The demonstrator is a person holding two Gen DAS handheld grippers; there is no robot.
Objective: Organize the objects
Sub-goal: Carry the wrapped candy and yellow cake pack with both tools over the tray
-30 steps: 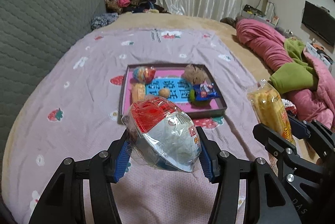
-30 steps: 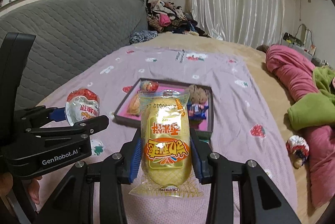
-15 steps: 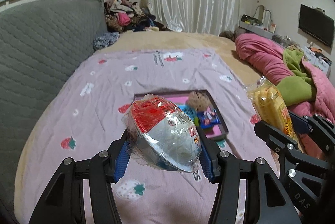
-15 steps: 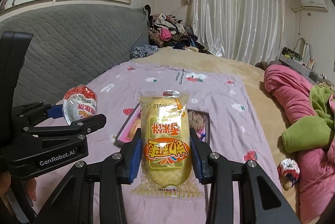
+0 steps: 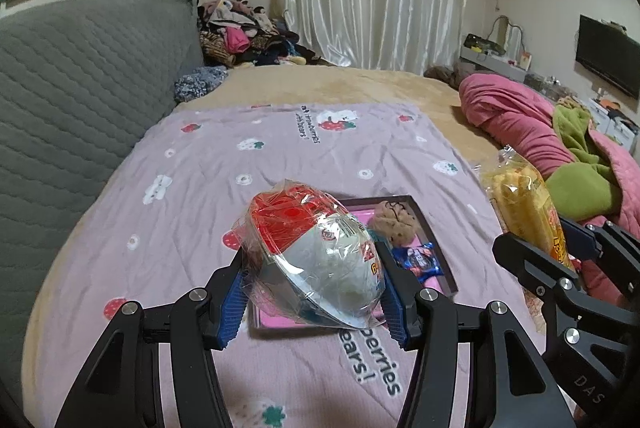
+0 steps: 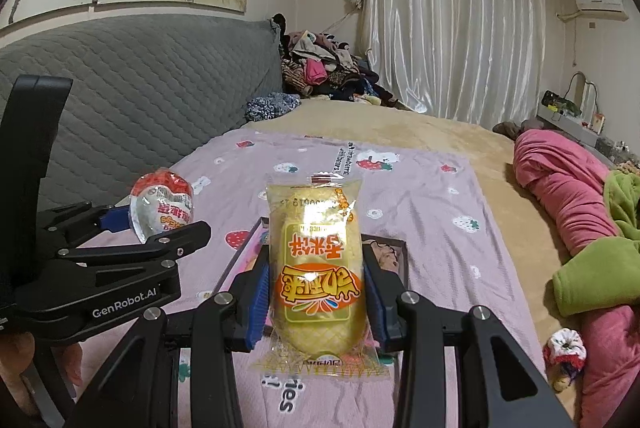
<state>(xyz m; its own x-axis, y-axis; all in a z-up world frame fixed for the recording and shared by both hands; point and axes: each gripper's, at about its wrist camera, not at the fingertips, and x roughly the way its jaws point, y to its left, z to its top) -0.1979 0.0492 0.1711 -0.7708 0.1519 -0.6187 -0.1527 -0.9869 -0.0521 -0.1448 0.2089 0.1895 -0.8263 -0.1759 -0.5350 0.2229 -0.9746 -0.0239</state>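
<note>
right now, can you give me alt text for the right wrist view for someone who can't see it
The right gripper holds a yellow snack packet upright in its jaws above a pink tray on a lilac strawberry-print blanket. At left, the left gripper grips a red and white wrapped snack, with a grey quilted headboard behind.

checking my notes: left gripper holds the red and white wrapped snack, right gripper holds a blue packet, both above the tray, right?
Not quite. The right gripper holds a yellow packet, not a blue one, as the right wrist view shows. The rest stands: left gripper, red and white wrapped snack, tray.
</note>
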